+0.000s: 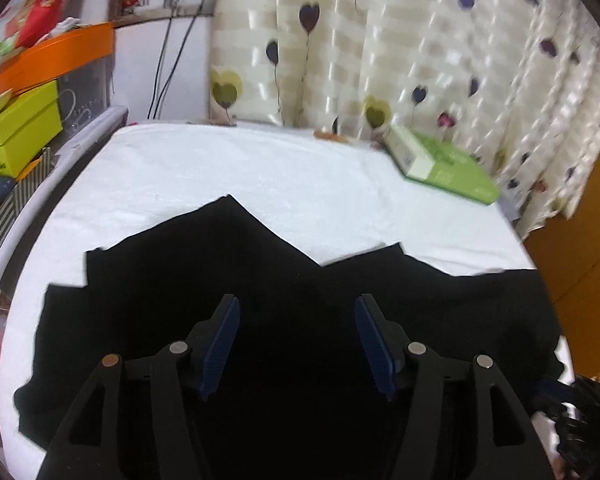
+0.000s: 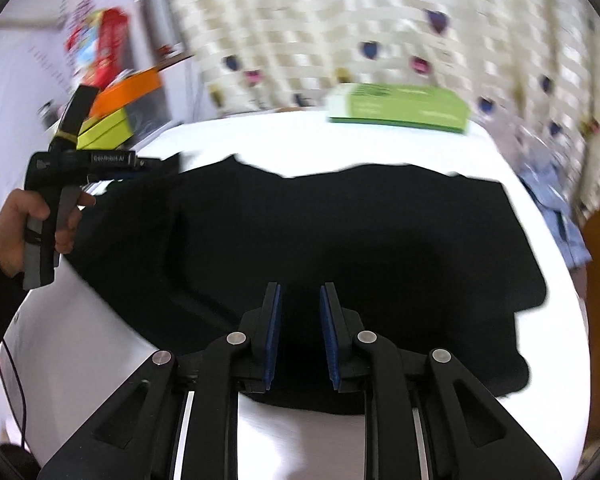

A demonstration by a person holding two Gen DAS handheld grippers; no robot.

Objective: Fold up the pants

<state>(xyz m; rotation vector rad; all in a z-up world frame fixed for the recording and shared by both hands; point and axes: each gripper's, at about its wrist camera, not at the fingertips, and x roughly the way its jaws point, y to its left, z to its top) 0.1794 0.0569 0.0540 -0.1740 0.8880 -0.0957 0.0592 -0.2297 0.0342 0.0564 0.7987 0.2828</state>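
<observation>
White-covered table carries black pants spread flat; left gripper and right gripper hover released, so next comes picking an edge to fold.

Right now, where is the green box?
The green box lies at the far right end of the white table, against the heart-patterned curtain, beyond the black pants. The right wrist view shows it there too.

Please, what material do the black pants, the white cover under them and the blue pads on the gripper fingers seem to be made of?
Black pants: soft matte fabric, probably knit or cotton; they lie limp, without shine.
White cover: cloth, perhaps a sheet; faint creases show.
Blue pads: likely rubber or ribbed plastic; fine ridges are visible on them.
</observation>
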